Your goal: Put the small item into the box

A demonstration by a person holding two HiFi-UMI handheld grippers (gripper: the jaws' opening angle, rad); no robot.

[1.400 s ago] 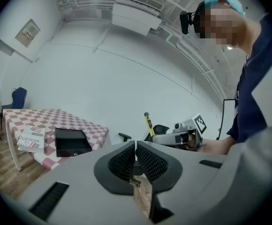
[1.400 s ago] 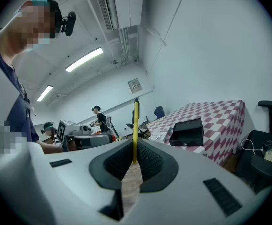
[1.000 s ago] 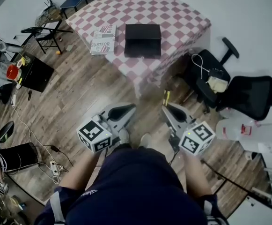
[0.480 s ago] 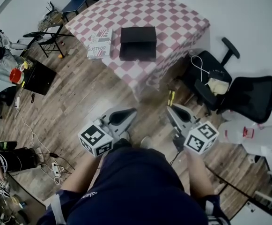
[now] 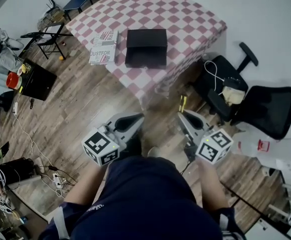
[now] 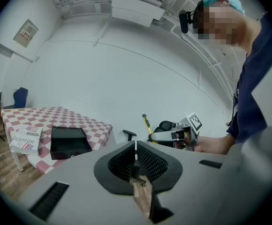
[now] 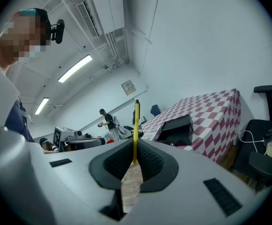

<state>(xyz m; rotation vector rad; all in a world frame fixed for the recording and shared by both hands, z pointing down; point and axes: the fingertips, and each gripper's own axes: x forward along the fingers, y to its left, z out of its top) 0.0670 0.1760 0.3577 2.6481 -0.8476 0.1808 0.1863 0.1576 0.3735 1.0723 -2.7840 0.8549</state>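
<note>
on the wood floor, well short of the checked bench (image 5: 185, 19), the person stands with both tools held out at the waist. the left gripper (image 5: 136, 118) has its fingers pressed together on nothing; only floor shows past them. ahead on the bench lies a white pack (image 5: 104, 47), and just right of it the black box (image 5: 146, 46), which looks to be open on top. the right gripper (image 5: 180, 115) has its fingers clenched on the pen (image 5: 180, 104), a thin yellow stick with a dark tip that juts well past the fingers, toward the bench. right of the bench stands a black chair (image 5: 224, 91).

to my eye this is the carry, with the drop not yet begun. i'd walk right up to the bench's near edge with a firm squeeze, since so little of the pen is held. steer clear of the chair, bring the tip over the middle of the box, tilt it down inside the walls, and only then let go. the left gripper could steady the box's wall.
</note>
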